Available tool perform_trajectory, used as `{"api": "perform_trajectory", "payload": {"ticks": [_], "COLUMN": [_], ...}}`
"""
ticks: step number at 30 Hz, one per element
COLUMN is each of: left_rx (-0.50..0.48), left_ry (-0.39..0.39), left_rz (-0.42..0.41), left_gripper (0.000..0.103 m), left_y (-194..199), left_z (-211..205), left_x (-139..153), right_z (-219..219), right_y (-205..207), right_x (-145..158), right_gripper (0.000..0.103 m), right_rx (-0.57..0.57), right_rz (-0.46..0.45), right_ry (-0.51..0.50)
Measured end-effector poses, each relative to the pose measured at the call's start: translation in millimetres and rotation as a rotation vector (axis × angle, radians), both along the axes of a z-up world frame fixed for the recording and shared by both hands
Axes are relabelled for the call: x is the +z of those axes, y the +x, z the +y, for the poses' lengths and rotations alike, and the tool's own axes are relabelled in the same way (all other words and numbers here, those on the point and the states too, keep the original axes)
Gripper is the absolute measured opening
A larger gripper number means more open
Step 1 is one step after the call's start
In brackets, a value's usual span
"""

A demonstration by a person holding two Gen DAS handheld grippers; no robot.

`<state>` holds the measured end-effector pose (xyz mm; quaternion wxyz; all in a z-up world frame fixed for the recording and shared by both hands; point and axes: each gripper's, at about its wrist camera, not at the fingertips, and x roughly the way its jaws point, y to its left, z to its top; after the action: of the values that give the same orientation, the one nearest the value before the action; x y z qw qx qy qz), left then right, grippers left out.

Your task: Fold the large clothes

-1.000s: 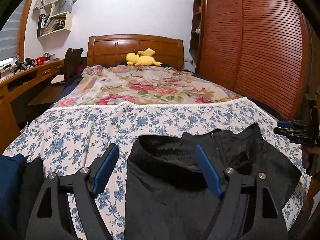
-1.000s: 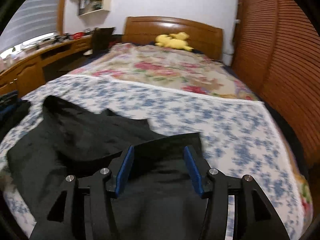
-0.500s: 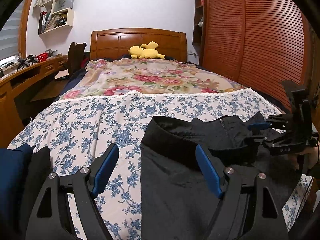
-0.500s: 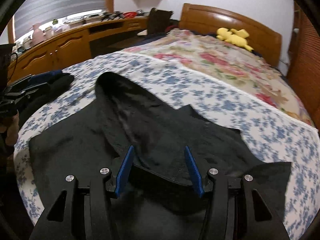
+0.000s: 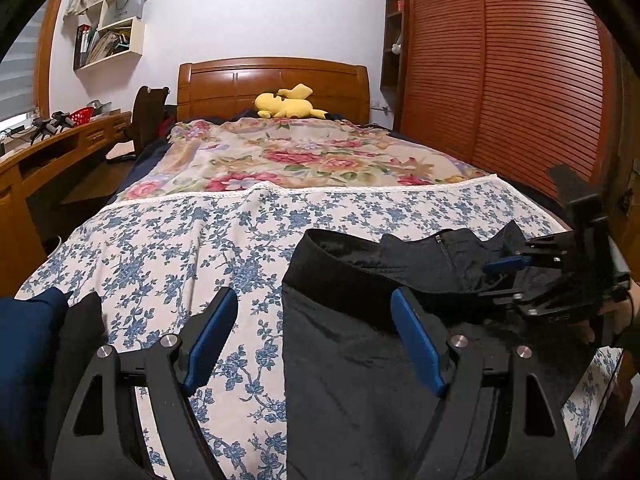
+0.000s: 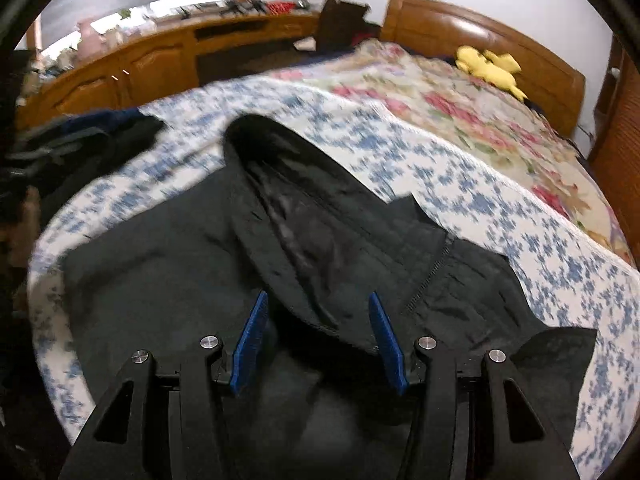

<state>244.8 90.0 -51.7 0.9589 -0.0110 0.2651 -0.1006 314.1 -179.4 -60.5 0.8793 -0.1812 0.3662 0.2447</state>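
Where the blue-flowered sheet [image 5: 248, 248] covers the foot of the bed, a black garment [image 6: 320, 248] lies spread, collar band toward the headboard [image 5: 272, 80], zipper showing. Left gripper [image 5: 316, 340] hangs over the garment's left edge, fingers wide apart, one over sheet, one over cloth. Right gripper [image 6: 320, 336] sits at the garment's right side, fingers apart around a fold; grip not closed. Beyond the garment: rose-print bedspread [image 5: 304, 156], yellow plush toy [image 5: 286, 102] by the headboard. Dark folded clothes [image 5: 28, 344] left of the garment.

left gripper [image 5: 316, 340]: black frame, blue pads, silver screws | right gripper [image 6: 320, 336]: same build, ribbed blue pads
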Motion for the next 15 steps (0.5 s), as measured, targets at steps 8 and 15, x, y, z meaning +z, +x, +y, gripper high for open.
{"api": "perform_trajectory", "payload": {"ticks": [8,15], "left_rx": [-0.012,-0.022], "left_ry": [0.005,0.01], "left_rz": [0.003,0.011], "left_gripper": [0.08,0.08], "left_y": [1,2], "left_z": [-3,-6], "left_x": [-1,-5], "right_z": [-5,28], "right_y": [60,107], "right_x": [-13,-16], "right_gripper": [0.003,0.002], "right_rx": [-0.08,-0.121], "right_rz": [-0.001,-0.066], "right_ry": [-0.037,-0.067]}}
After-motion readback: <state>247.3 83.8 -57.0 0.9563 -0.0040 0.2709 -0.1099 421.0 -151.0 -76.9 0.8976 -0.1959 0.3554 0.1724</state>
